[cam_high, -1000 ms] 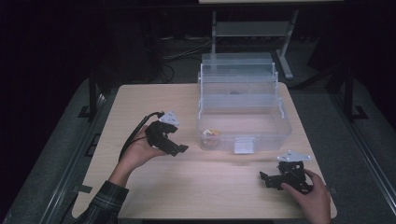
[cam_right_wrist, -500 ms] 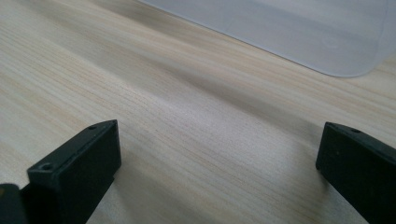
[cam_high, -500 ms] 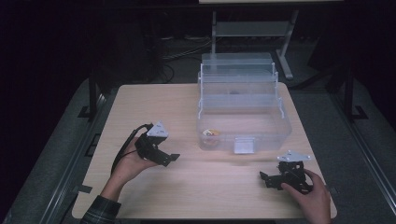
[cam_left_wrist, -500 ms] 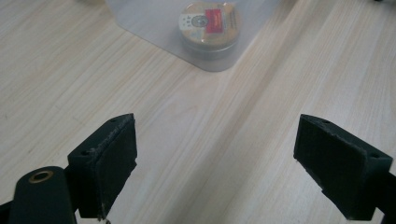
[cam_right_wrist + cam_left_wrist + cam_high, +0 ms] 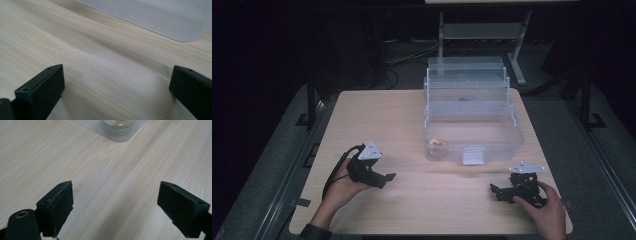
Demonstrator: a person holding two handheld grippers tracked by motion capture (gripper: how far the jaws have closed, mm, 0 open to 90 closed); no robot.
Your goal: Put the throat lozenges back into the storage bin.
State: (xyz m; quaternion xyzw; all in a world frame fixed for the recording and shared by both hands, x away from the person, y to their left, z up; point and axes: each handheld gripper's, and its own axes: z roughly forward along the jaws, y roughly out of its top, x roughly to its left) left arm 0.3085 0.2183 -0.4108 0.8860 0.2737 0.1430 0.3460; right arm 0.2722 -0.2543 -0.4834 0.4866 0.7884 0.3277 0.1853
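— So where is the small container (image 5: 438,144) sitting?
— Inside the clear plastic box (image 5: 472,117), at its near left corner, on the worktop (image 5: 377,120).
— And the left gripper (image 5: 384,177)?
— Hovering near the box's front left, jaws spread wide and holding nothing.
— The right gripper (image 5: 496,191)?
— Lying released at the near right, well apart from the box.

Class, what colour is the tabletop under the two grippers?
Pale, light-brown wood grain: the wooden tabletop shows it best in the left gripper view.
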